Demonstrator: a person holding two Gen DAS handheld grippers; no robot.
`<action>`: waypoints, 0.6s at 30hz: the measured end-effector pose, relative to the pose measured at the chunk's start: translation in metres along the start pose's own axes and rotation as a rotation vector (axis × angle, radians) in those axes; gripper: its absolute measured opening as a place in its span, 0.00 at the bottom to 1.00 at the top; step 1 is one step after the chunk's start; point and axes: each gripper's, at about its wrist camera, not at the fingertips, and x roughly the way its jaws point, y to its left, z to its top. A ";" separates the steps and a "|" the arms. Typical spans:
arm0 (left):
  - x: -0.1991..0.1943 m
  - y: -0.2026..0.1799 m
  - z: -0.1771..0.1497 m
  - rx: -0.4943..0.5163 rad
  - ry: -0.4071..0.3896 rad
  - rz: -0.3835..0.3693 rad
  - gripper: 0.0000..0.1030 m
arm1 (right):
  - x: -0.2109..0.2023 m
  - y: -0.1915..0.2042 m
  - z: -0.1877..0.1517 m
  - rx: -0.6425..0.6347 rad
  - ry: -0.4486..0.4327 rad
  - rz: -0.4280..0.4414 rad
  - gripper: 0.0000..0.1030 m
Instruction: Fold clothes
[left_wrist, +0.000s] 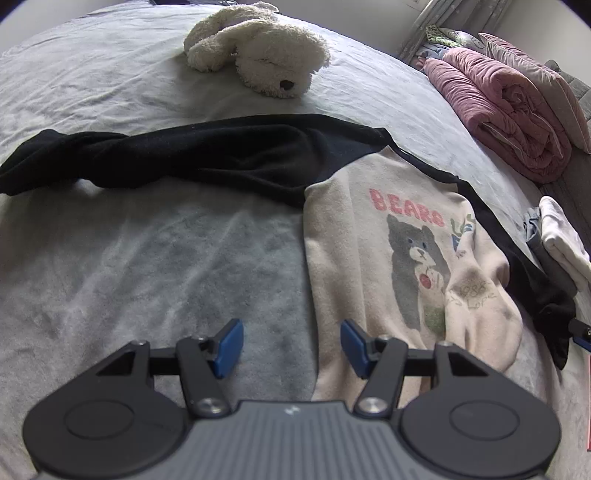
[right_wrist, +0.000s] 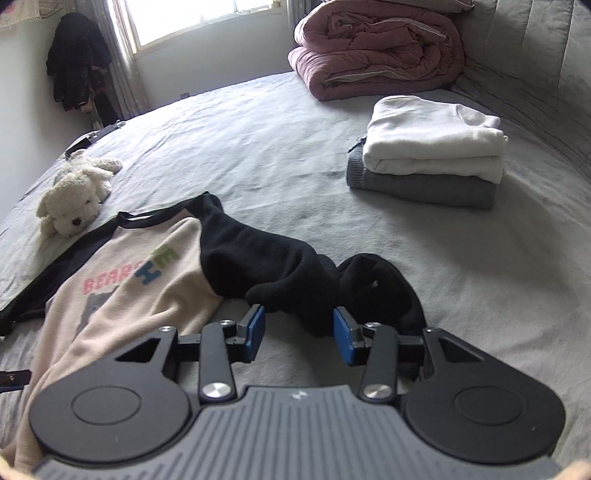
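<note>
The right tool stands apart, the crumpled black sleeve of the cream bear sweatshirt just ahead, unclamped.

On the bed before me lie one cream bear-print sweatshirt with two black sleeves, one white plush dog, one rolled pink quilt and two folded garments, one white over one grey. I count one window.

Left tool angled downward, blue pads spread wide, nothing gripped. Right tool tilted downward, jaws parted, pads pressing nothing.
</note>
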 end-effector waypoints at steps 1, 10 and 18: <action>-0.001 0.001 0.000 -0.005 0.010 -0.017 0.57 | -0.002 0.006 -0.002 -0.004 0.011 0.017 0.44; -0.008 0.019 -0.003 -0.102 0.087 -0.136 0.51 | 0.008 0.063 -0.033 0.023 0.164 0.210 0.44; -0.002 0.018 -0.004 -0.125 0.135 -0.198 0.48 | 0.042 0.086 -0.055 0.183 0.254 0.295 0.44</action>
